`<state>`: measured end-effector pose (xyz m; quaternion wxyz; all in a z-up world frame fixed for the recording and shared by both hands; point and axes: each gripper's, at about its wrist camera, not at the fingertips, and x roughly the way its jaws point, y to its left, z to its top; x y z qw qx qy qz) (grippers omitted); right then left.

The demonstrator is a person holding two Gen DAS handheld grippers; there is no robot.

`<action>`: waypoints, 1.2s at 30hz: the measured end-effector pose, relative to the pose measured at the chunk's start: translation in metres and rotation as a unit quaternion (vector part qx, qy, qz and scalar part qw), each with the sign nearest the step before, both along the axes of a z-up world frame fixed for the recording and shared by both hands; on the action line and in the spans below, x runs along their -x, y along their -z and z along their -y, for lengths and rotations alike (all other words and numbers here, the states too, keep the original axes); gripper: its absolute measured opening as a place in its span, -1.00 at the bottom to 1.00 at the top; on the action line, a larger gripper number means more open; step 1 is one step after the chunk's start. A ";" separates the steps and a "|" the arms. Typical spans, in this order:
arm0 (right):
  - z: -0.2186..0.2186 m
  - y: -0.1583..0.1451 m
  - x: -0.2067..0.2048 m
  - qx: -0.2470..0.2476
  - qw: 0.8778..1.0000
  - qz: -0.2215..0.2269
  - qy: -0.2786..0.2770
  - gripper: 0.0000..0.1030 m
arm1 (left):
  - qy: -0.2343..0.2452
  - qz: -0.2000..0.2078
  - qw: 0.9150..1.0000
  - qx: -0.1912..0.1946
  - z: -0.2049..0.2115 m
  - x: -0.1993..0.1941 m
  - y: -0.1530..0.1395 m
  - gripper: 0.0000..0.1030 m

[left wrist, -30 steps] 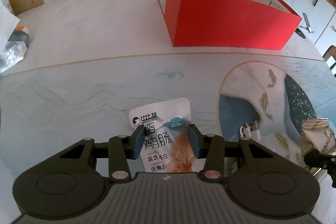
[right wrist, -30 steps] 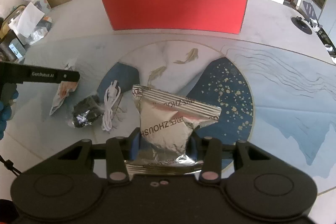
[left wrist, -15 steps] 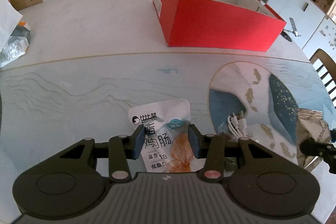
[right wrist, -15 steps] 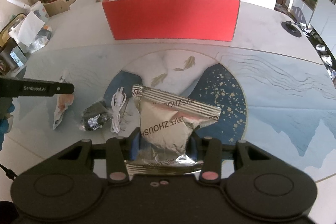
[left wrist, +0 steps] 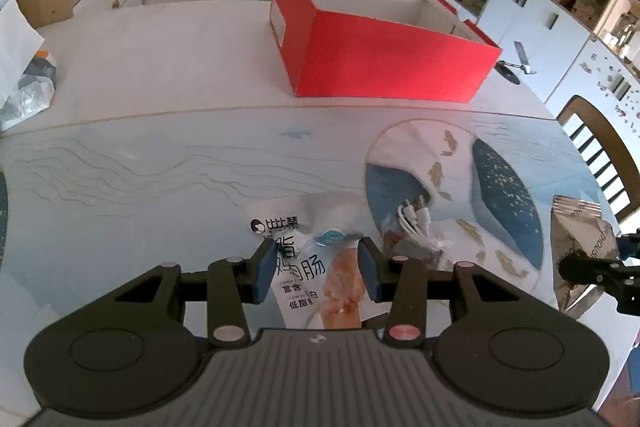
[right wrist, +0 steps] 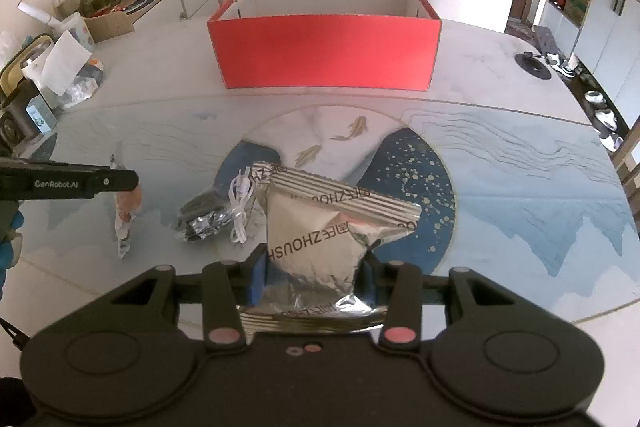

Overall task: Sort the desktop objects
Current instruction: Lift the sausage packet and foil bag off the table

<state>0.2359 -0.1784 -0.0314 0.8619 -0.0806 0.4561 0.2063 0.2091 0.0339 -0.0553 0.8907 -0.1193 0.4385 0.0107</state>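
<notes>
Both tools point steeply down over the table [left wrist: 160,75], each lifted clear of it. The left tool [left wrist: 318,269] pinches a white sausage pouch [left wrist: 316,267]; the right tool [right wrist: 316,277] pinches a silver foil packet [right wrist: 320,227], with the red box [right wrist: 326,53] beyond.

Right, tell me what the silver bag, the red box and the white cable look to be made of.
Silver bag: crinkled metallic foil or foil-look plastic, shiny, with ribbed sealed ends. Red box: cardboard, matte red outside, white inside, with thin folded walls. White cable: probably plastic-coated, smooth, loosely coiled.
</notes>
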 end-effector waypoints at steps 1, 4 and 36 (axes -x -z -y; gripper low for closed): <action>0.000 -0.001 0.003 0.000 1.000 0.001 0.001 -0.14 | 0.002 0.003 1.000 -0.002 0.000 0.002 -0.001 -0.29; -0.001 -0.006 0.010 0.002 1.000 0.007 0.005 -0.14 | 0.007 0.002 1.000 0.008 -0.001 0.008 0.000 -0.78; 0.020 -0.010 0.043 0.013 0.999 0.005 0.041 -0.14 | 0.110 -0.068 0.990 -0.050 0.015 0.003 0.045 0.52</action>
